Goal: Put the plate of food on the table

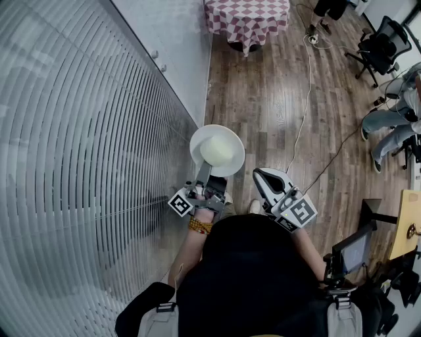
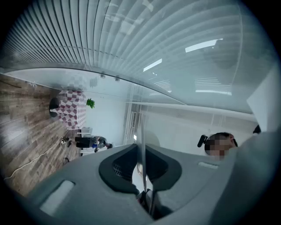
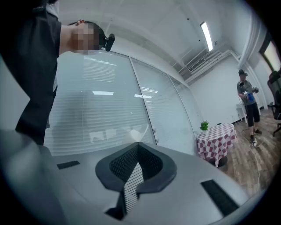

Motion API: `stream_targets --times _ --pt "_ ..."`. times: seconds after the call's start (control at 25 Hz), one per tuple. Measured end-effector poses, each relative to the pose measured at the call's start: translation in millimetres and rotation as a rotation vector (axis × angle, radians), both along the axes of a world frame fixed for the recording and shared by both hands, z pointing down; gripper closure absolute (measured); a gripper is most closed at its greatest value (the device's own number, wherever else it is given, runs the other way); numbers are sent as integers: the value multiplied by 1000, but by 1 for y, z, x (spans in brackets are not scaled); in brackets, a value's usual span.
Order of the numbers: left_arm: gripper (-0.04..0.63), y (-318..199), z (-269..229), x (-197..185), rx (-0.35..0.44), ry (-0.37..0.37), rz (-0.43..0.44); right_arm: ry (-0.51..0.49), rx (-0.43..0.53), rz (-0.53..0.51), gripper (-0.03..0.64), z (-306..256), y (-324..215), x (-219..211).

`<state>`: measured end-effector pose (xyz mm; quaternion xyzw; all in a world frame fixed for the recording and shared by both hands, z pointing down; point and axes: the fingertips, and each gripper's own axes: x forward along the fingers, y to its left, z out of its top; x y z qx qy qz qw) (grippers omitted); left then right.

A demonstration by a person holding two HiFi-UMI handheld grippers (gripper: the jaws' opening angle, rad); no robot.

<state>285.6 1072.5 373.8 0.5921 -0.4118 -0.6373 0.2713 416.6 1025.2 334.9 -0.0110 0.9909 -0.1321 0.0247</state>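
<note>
Beyond the tips of the left gripper (image 1: 204,172), a round white plate (image 1: 196,146) jutted out over the brown wood-plank floor (image 1: 276,99), with a pale cream dome of food (image 1: 219,151) heaped at its centre. The left gripper's jaws were nearly together, clamped on the plate's near rim. In the left gripper view the rim showed as a thin edge pinched between the dark pads (image 2: 117,168). The plate was up in the air, touching nothing but the gripper.

Right of the left gripper, just beside it, the right gripper (image 1: 262,176) pointed much the same way. Its jaws met tip to tip with nothing between them.

Far ahead of both grippers, well apart from the plate, stood a small table draped in a red-and-white checked cloth (image 1: 250,16). A small green plant (image 3: 204,126) sat on top of it.

Left of the left gripper ran a frosted glass wall with fine horizontal stripes (image 1: 79,131). Ahead and right of the right gripper, a white cable (image 1: 304,112) lay across the planks. Farther right were a black office chair (image 1: 381,46) and a seated person's legs in grey trousers (image 1: 388,128).
</note>
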Motion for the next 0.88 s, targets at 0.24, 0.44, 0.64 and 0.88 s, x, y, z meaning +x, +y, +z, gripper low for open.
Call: stream_targets --times 0.24,0.44,0.64,0.88 --pt "573 -22 0 -18 8 9 56 1 12 109 607 -4 -33 -6" --pt "574 -15 -4 -13 15 27 73 -9 -31 139 603 -1 -34 6" --pt "572 -26 2 -23 -7 28 100 -13 -37 223 600 1 -56 15" --pt "573 -79 28 -58 -39 19 121 28 56 276 601 30 -115 -11"
